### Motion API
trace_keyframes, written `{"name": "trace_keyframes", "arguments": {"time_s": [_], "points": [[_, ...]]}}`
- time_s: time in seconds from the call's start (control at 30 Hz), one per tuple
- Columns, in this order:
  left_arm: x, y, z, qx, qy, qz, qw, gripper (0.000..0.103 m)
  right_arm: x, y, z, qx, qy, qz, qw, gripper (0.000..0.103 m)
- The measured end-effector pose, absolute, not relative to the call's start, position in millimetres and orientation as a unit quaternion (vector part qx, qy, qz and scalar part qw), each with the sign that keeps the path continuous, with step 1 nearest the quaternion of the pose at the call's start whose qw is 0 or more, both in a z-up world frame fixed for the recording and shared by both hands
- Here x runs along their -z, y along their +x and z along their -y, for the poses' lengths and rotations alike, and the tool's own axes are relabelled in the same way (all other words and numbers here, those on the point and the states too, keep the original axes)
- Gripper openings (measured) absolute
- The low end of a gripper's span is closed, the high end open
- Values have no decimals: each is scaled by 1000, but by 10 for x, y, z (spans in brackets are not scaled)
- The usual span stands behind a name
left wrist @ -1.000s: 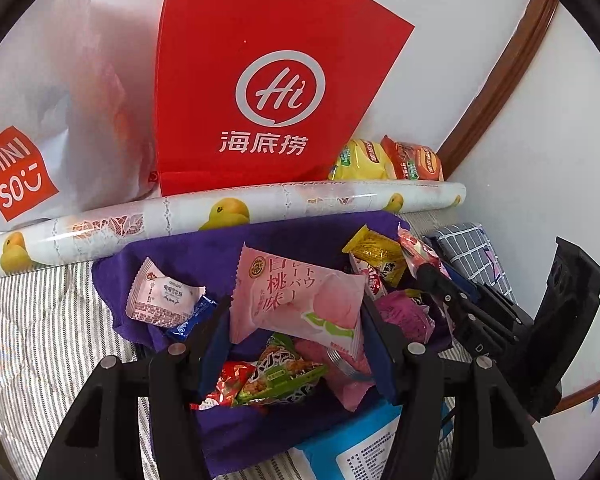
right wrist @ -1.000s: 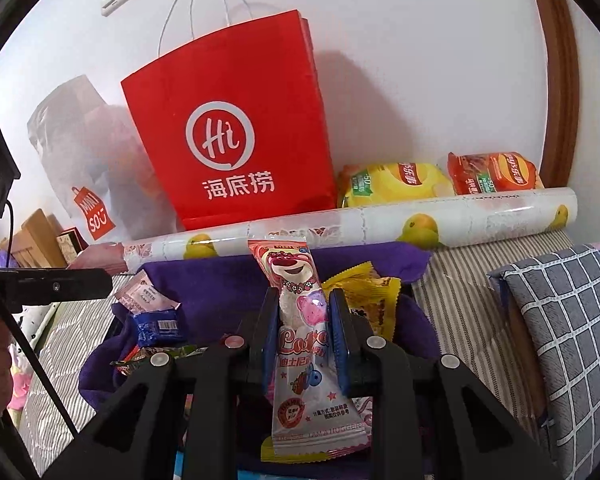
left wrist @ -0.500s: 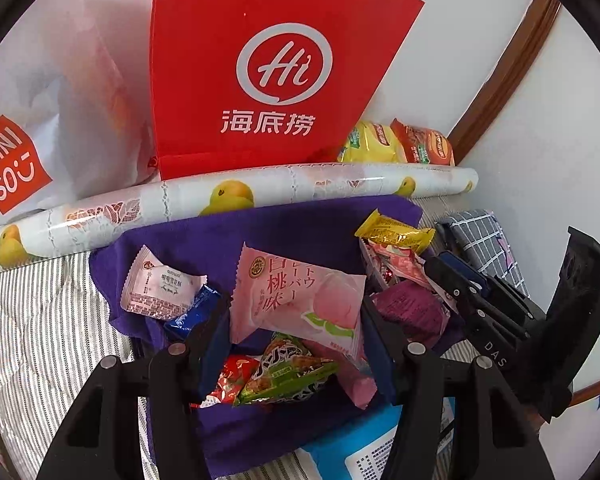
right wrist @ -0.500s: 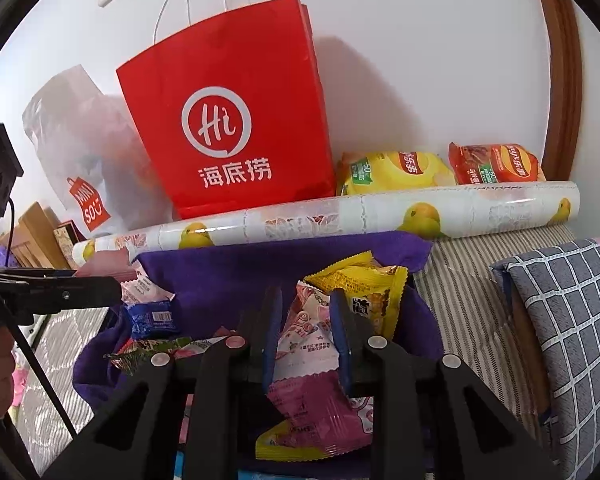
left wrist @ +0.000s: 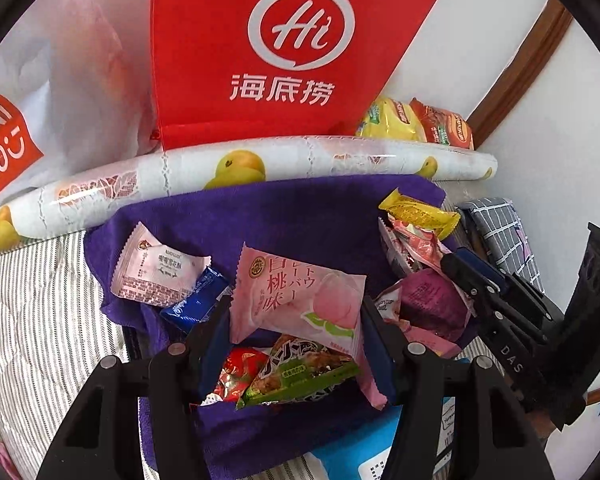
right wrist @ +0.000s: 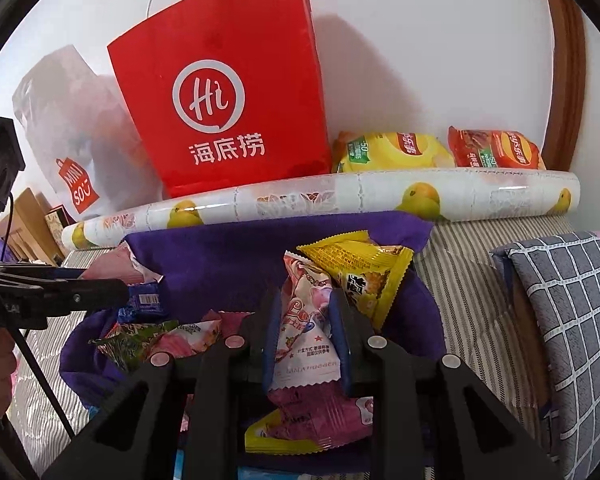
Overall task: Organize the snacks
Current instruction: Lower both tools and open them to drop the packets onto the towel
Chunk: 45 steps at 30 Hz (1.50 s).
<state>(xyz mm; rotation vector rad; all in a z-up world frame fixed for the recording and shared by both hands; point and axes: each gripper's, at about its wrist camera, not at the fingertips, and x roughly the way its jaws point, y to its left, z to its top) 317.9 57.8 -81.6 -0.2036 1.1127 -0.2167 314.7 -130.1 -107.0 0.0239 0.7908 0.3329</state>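
Lowered since a second ago, the right gripper [right wrist: 305,334] no longer lifts the pink Lotso packet [right wrist: 303,334] upright; the packet now lies crumpled among the snacks on the purple cloth [right wrist: 228,264], its lower end behind the fingers. Fingers sit close on either side of it, touching the wrapper; whether they pinch it I cannot tell.

Left gripper [left wrist: 296,316] unchanged: fingers pressed on both edges of the pink peach packet [left wrist: 296,296], held above the cloth. Under it, a green packet [left wrist: 300,374] and a red one [left wrist: 236,372], both partly covered.

Yellow packet [right wrist: 360,268] just right of the Lotso packet, overlapping it. Red paper bag [right wrist: 228,92] stands behind a duck-print roll [right wrist: 340,196]. Blue item at the lower edge of the left view is cut off, unreadable.
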Motion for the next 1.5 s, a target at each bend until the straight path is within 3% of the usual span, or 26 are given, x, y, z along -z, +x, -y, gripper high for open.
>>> {"name": "trace_keyframes", "arguments": {"time_s": [0.23, 0.5, 1.5], "points": [[903, 3213, -526, 103, -94, -539, 831, 58, 1045, 3131, 1302, -167, 10, -379, 910, 26], [1028, 3264, -510, 94, -91, -560, 818, 58, 949, 3077, 1288, -179, 15, -361, 915, 36], [1129, 3304, -435, 86, -72, -579, 808, 67, 929, 3042, 1297, -189, 27, -351, 917, 38]]}}
